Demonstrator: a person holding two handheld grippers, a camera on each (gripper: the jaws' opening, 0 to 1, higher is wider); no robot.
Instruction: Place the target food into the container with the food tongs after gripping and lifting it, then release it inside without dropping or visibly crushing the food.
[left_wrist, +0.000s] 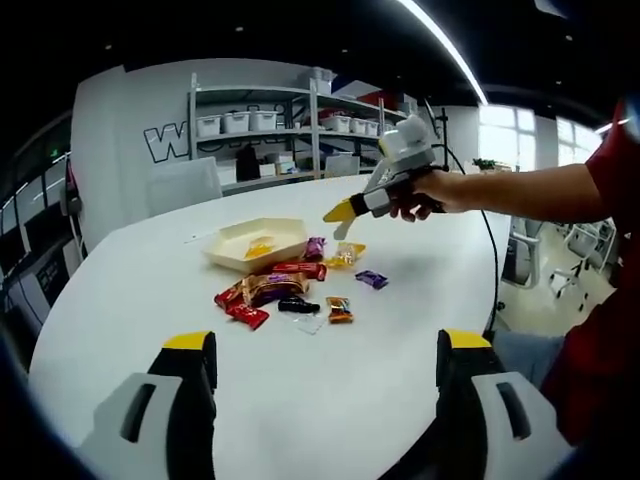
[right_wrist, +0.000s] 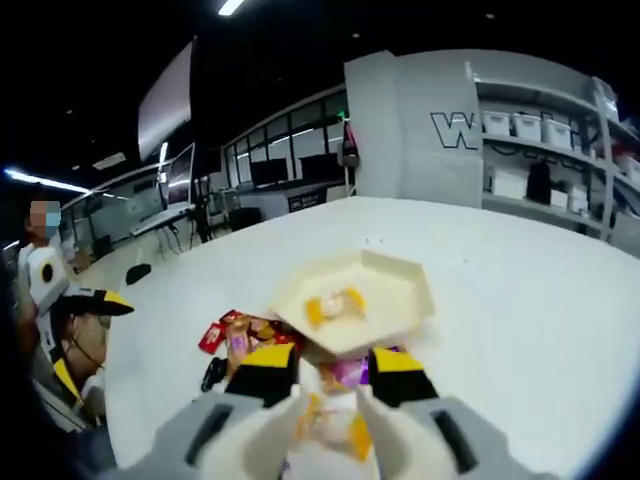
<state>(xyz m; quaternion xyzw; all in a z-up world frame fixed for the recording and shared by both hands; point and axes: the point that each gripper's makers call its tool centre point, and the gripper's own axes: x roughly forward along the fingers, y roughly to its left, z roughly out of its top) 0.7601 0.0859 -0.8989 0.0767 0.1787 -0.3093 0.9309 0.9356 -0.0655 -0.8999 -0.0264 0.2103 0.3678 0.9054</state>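
**Me:** White round table (left_wrist: 330, 390), shelves with bins (left_wrist: 270, 120) far behind it, and I've got both views up. My right gripper (right_wrist: 330, 425) is the one carrying the work; from the left gripper view I see it held out over the far right of the table by the person's hand (left_wrist: 425, 195).

**Spotter:** What's between its jaws?

**Me:** An orange-and-clear wrapped candy (right_wrist: 330, 420), pinched between pale tong-like blades that come off the yellow-tipped jaws. So the right jaws are closed onto the candy. I judge it lifted clear of the table, though the wrapper is blurred.

**Spotter:** And the container?

**Me:** The cream hexagonal tray (right_wrist: 405, 290) lies straight ahead of the jaws, just beyond the tips and lower, with one candy (right_wrist: 335, 305) already inside. The relation that matters: tray forward along the jaw line, no sideways offset that I can see. The candy's long axis I can't make out.

**Spotter:** Left gripper?

**Me:** My left gripper (left_wrist: 325, 375) sits at the near edge, jaws wide apart and holding nothing, well back from the tray and the loose sweets pile (left_wrist: 275, 290). The right is far nearer. I'd guess a short push forward, then ease open over the tray's middle.
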